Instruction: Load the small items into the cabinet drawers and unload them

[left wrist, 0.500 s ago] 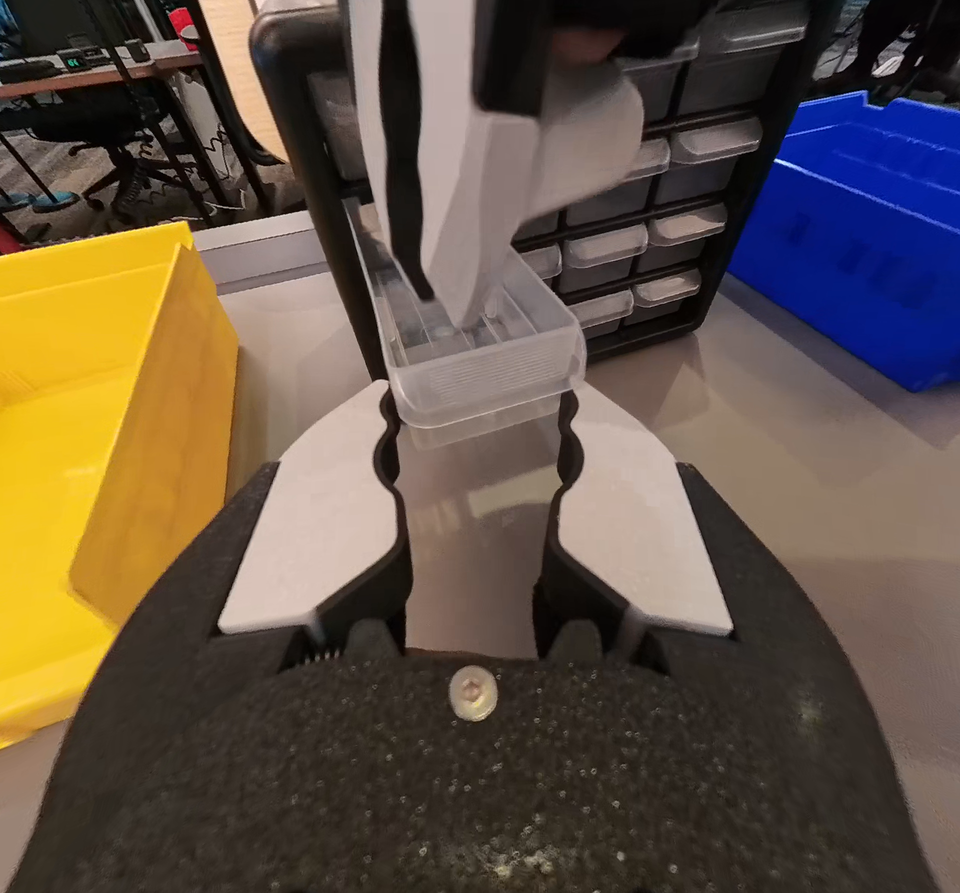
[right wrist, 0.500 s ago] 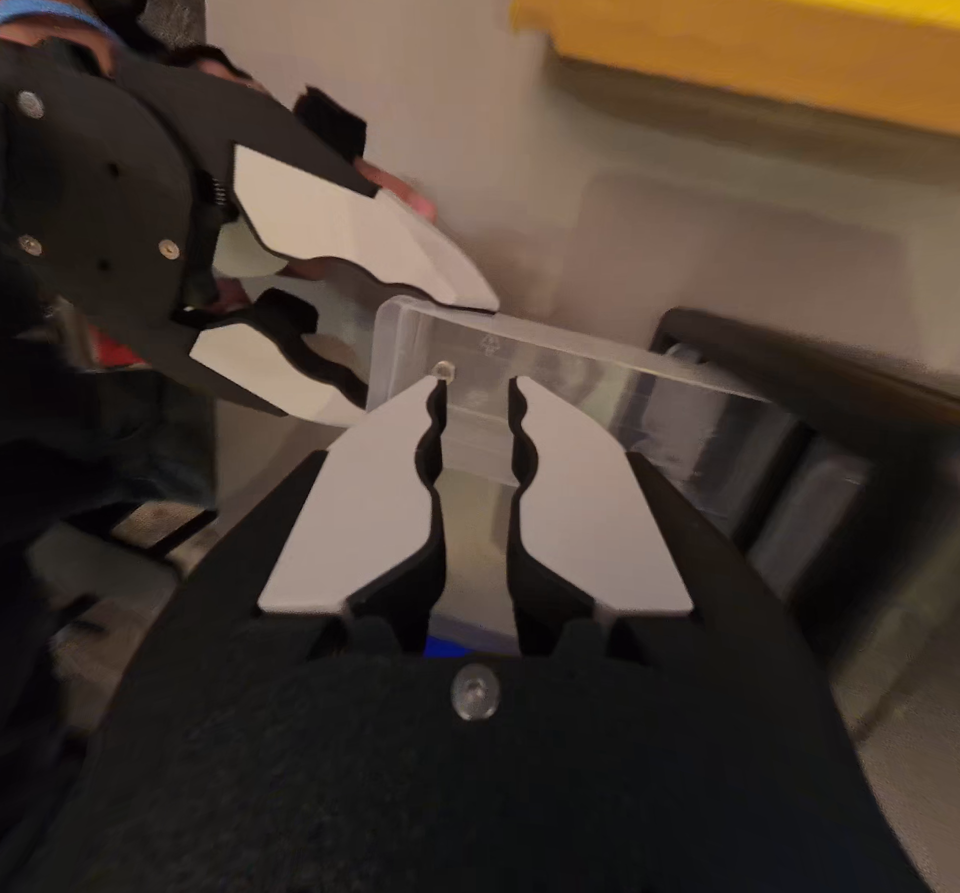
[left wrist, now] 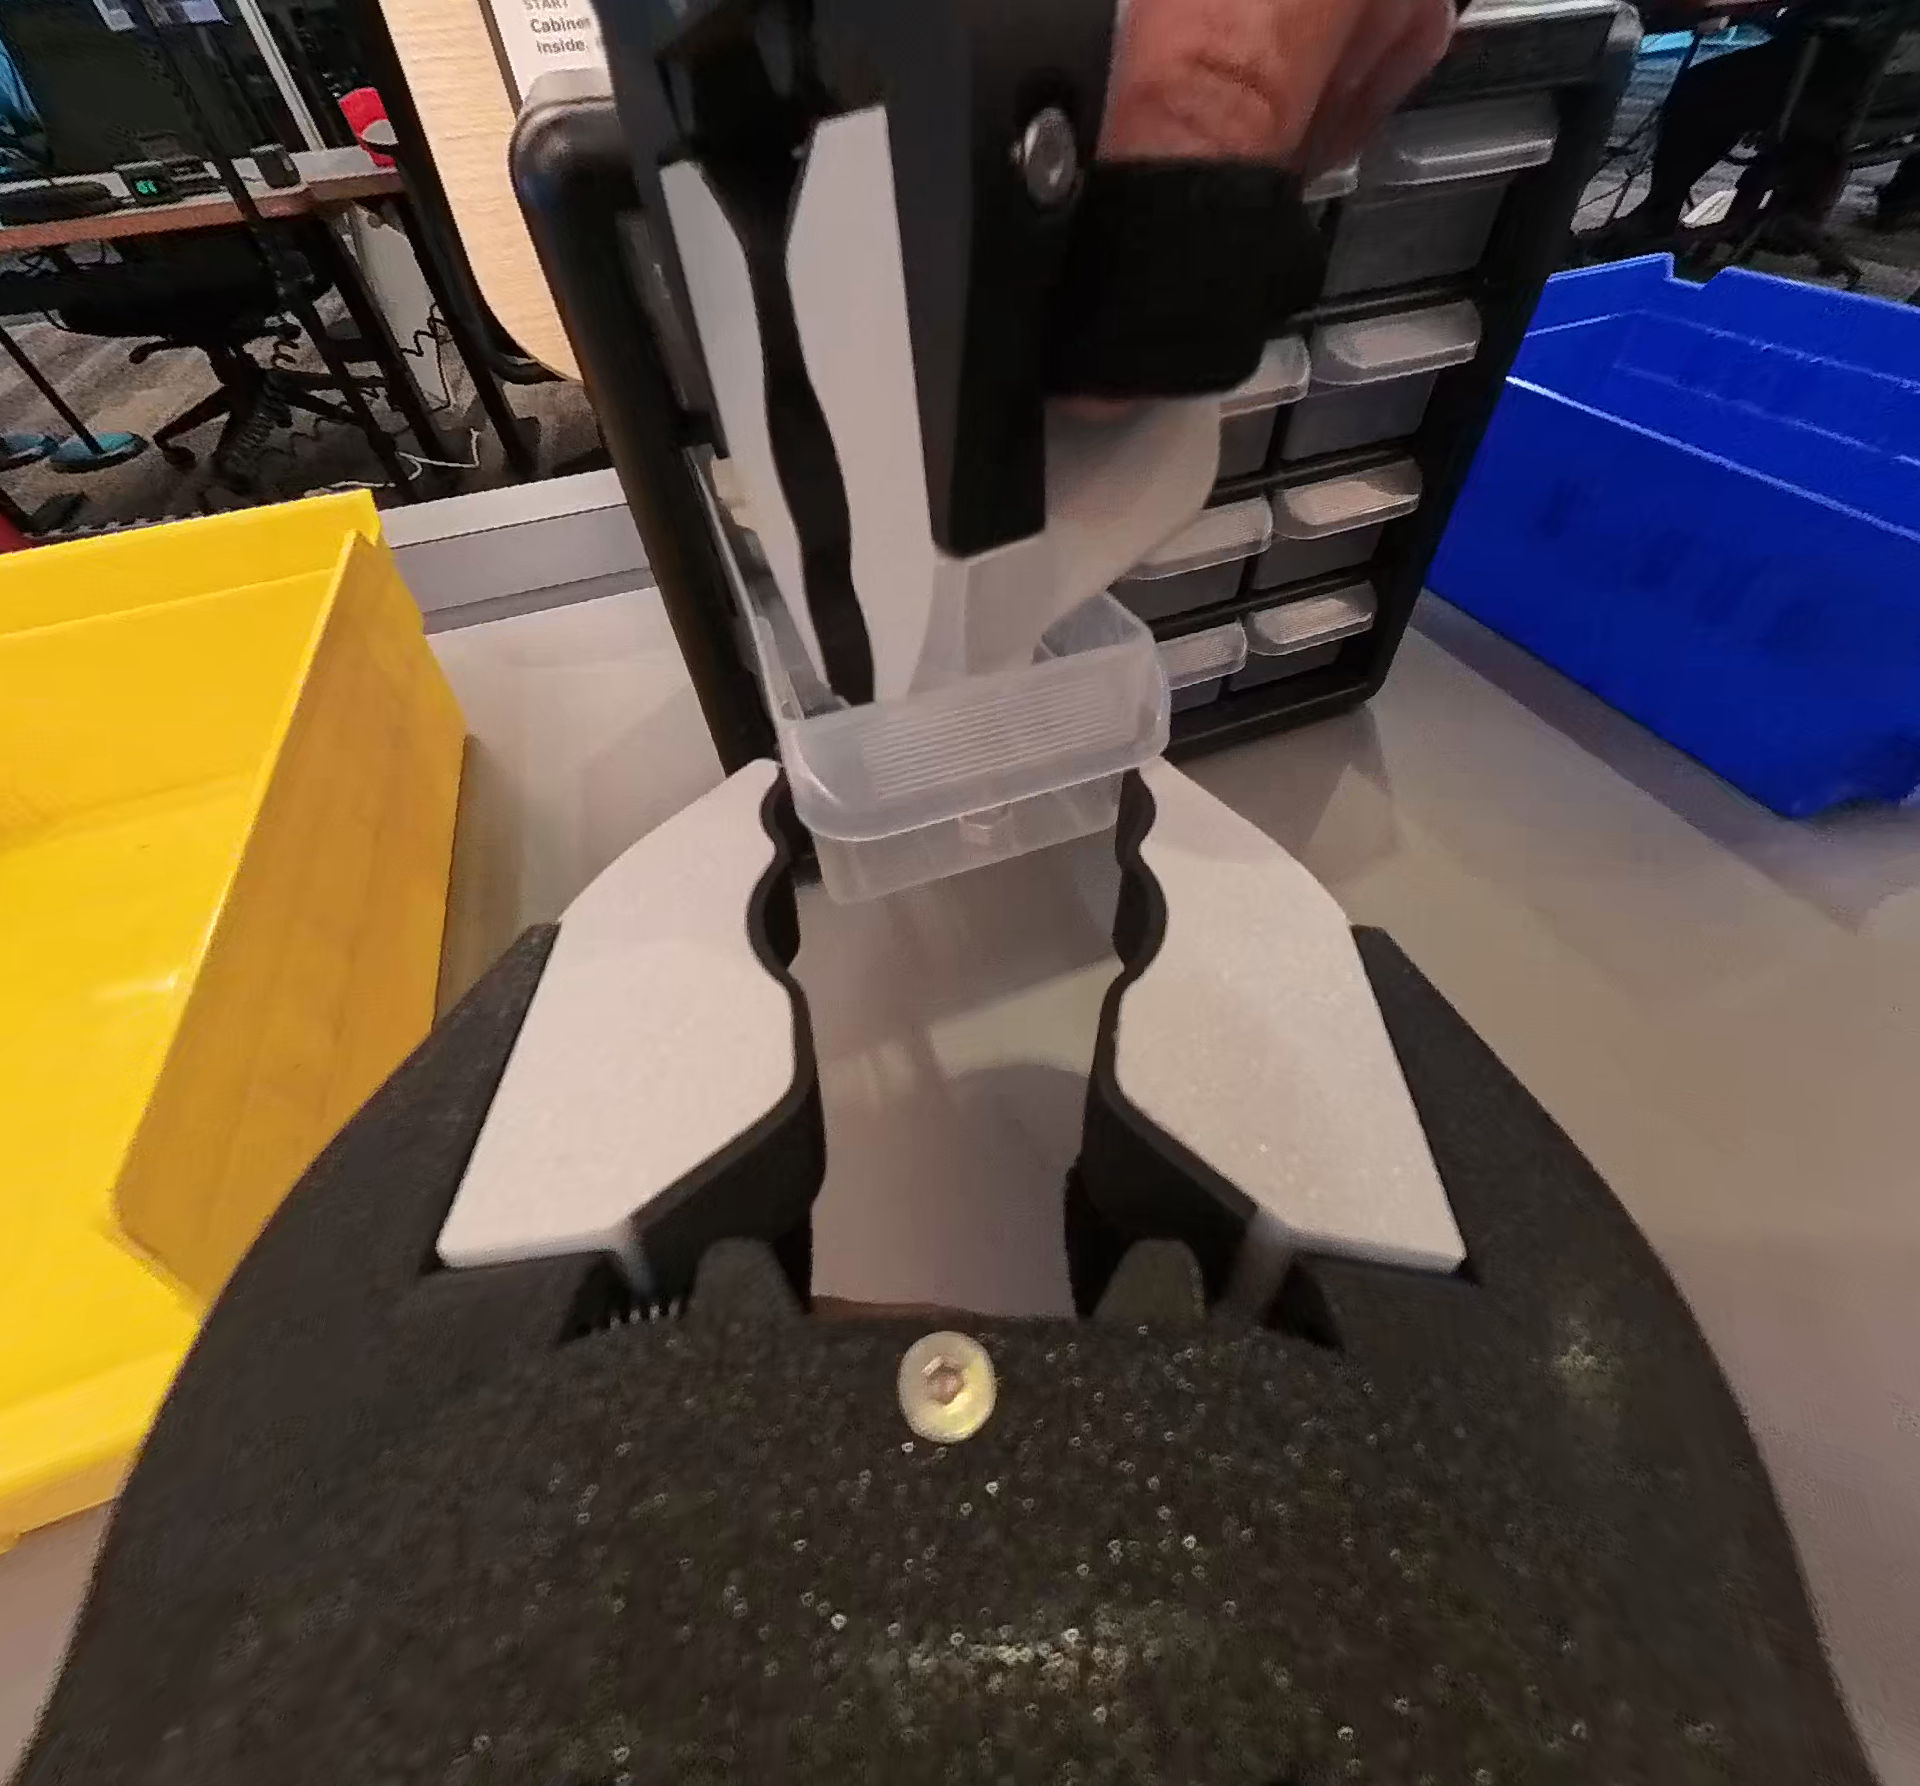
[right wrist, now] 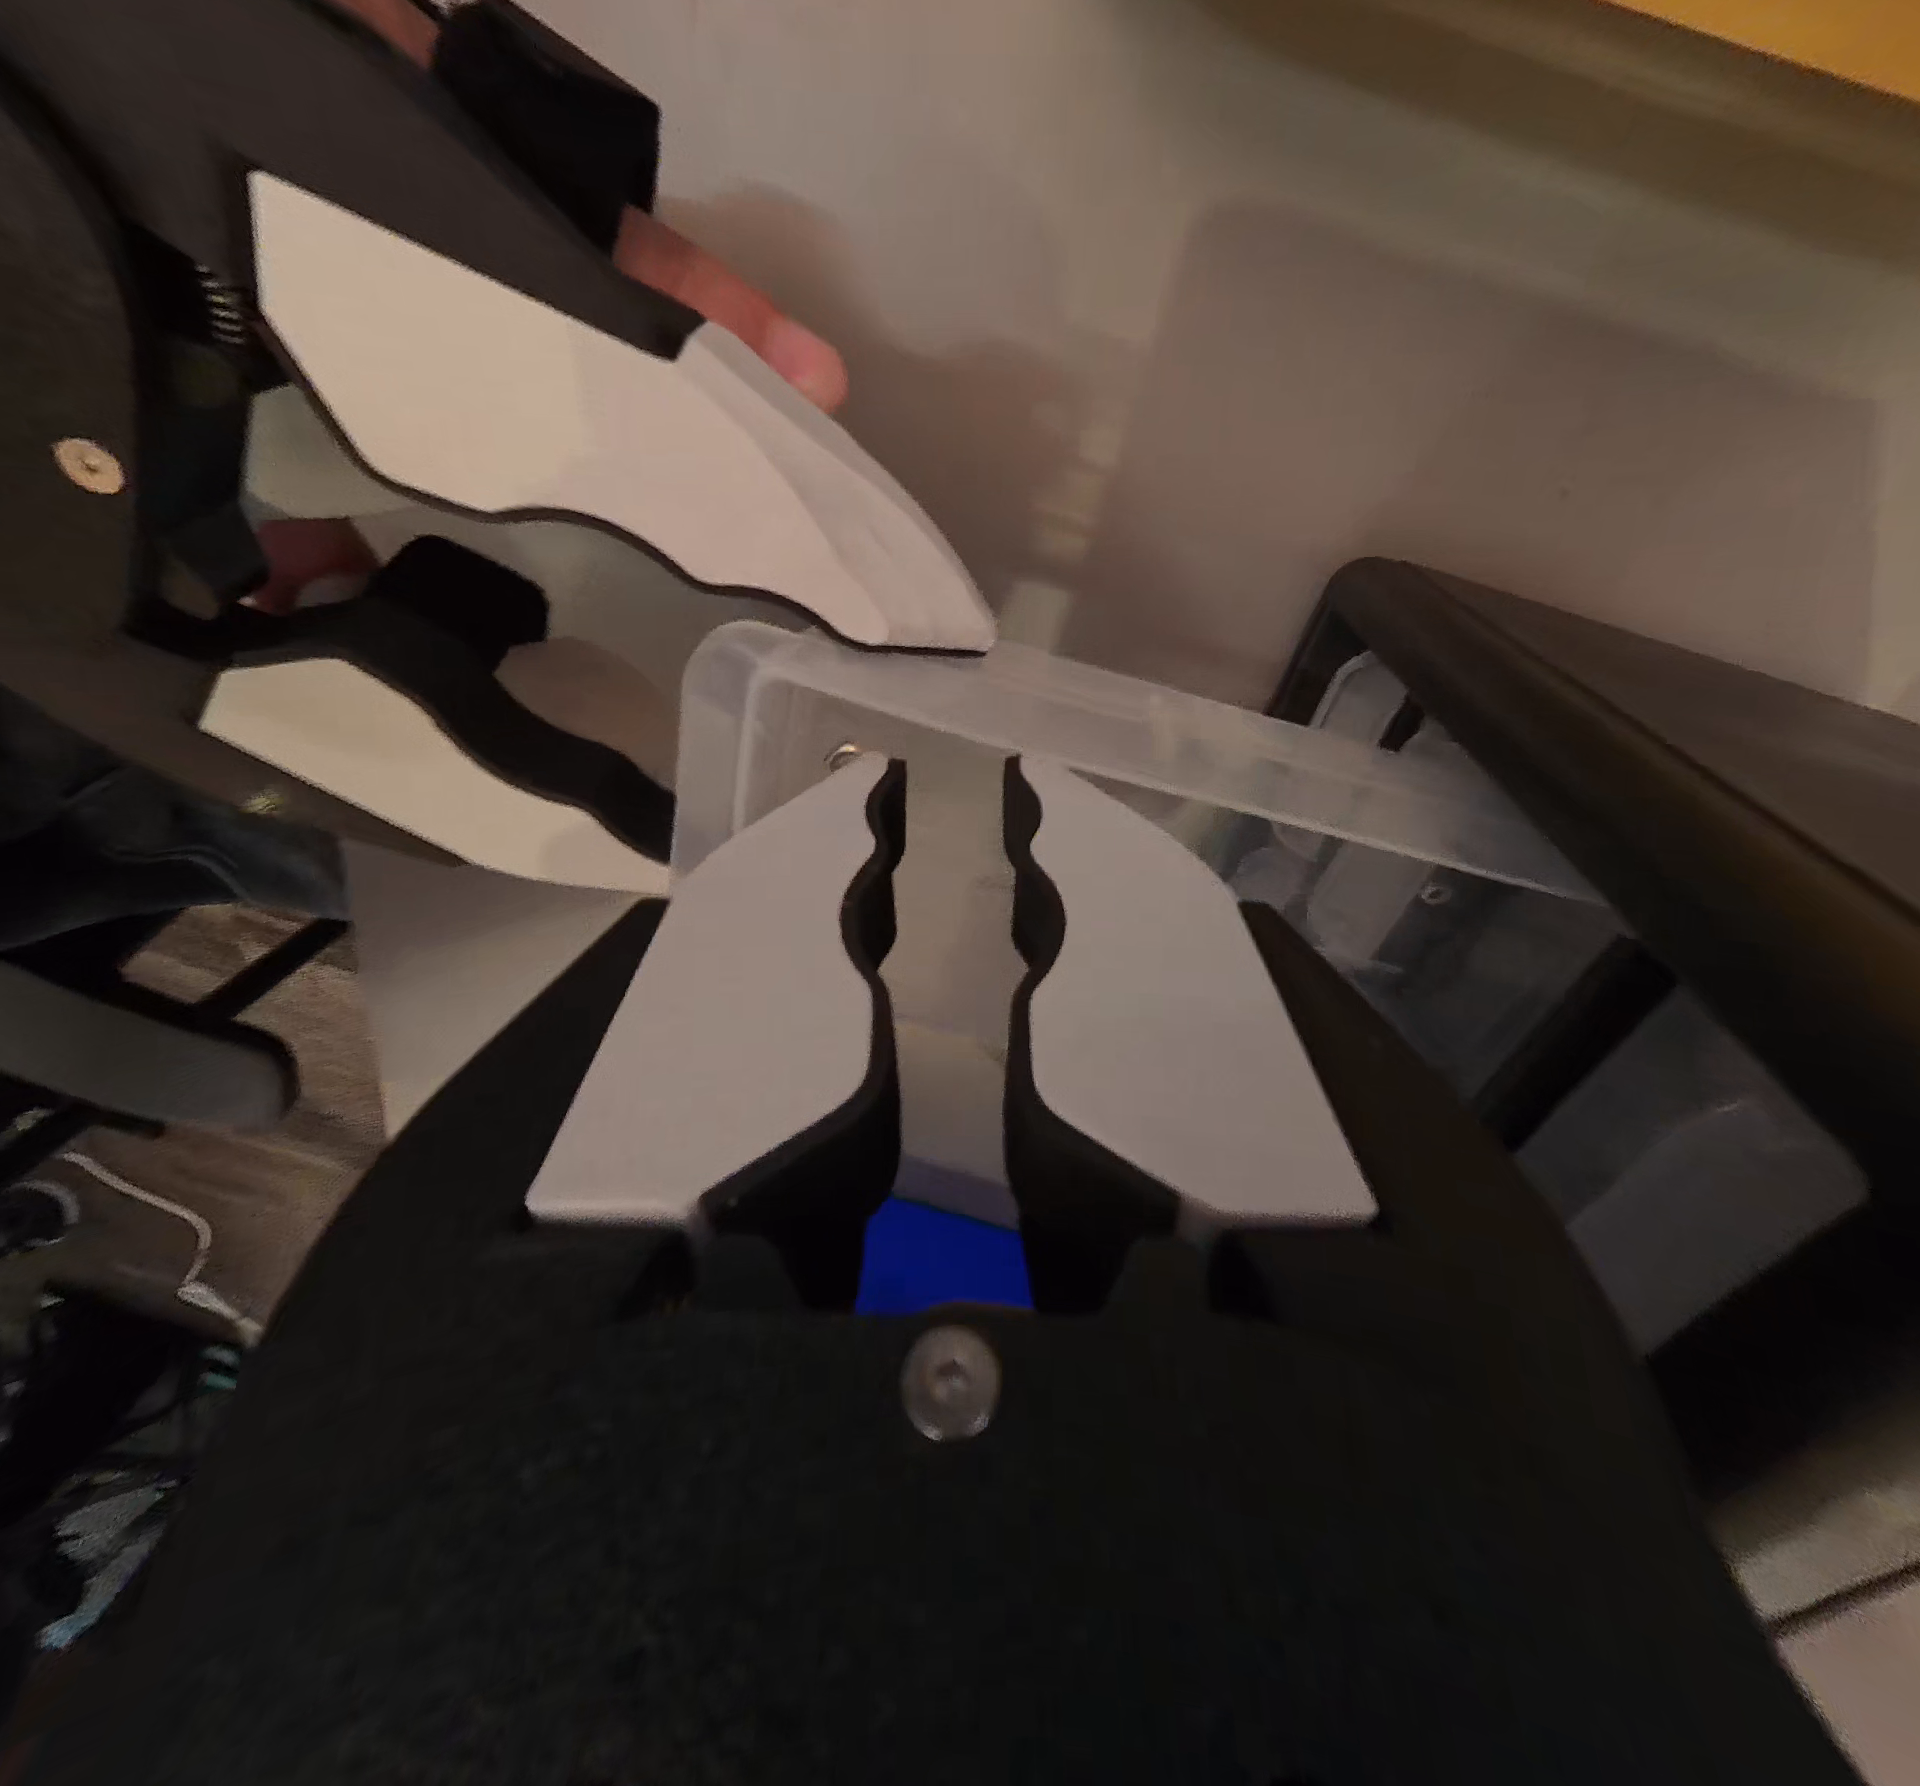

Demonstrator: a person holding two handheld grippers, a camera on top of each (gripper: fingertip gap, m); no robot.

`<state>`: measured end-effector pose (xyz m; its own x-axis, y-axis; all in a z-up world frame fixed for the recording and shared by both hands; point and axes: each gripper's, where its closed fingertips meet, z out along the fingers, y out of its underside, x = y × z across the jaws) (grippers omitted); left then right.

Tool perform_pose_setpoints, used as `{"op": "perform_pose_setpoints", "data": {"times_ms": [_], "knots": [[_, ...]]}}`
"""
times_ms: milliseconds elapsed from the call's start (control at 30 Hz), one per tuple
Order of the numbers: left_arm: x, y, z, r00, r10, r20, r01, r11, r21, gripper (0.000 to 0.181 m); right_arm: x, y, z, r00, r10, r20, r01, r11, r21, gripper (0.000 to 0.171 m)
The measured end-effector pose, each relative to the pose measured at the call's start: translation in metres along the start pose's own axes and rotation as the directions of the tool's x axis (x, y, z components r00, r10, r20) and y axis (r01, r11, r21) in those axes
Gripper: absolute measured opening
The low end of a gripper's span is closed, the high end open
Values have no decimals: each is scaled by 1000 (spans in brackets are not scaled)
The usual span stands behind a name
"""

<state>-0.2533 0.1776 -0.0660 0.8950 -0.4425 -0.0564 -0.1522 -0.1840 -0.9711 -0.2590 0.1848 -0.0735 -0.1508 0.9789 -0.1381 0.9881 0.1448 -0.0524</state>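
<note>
Two grippers meet at one pulled-out clear drawer [left wrist: 971, 765] in the left wrist view. The left gripper [left wrist: 961, 806] is low over the grey table [left wrist: 1558, 1009], its white fingers [left wrist: 665, 998] spread wide with the drawer's ribbed front lying between the tips — whether the tips touch the drawer's sides is hard to tell. From above, the right gripper [left wrist: 883, 666] points steeply down into the drawer, a hand [left wrist: 1247, 43] wrapped around its black body. Behind stands the black cabinet [left wrist: 1455, 365] with rows of small clear drawers, all the others pushed in. A yellow bin [left wrist: 208, 853] sits to the left and a blue bin [left wrist: 1704, 531] to the right, both on the table.

From the right wrist view, the right gripper [right wrist: 951, 780] looks down into the open drawer [right wrist: 1143, 728], which juts out of the cabinet [right wrist: 1621, 718]. Its fingers [right wrist: 758, 988] stand a narrow gap apart, holding nothing, tips inside the drawer near the front wall. A small silver screw [right wrist: 844, 755] — the only small item visible — lies in the drawer's front corner, just beside the tip of the near finger. The left gripper [right wrist: 831, 749] comes in from the left with its jaws apart; its upper fingertip rests at the drawer's front corner rim, the lower one just outside the front wall. The picture is blurred at the edges.
</note>
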Motion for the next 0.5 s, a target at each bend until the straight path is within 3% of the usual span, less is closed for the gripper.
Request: {"op": "perform_pose_setpoints", "data": {"times_ms": [233,367,500], "knots": [[0,2,0,1000,11,4,-11,1000,0,58,9,2,-1,996,-21,-84,21,1000,2,19],[-2,1,0,1000,-9,-11,9,1000,12,58,-8,-1,-7,997,-16,73,11,998,67,14],[-3,3,1,1000,11,-9,-11,1000,14,58,-11,1,-5,979,28,200,-36,999,35,18]]}}
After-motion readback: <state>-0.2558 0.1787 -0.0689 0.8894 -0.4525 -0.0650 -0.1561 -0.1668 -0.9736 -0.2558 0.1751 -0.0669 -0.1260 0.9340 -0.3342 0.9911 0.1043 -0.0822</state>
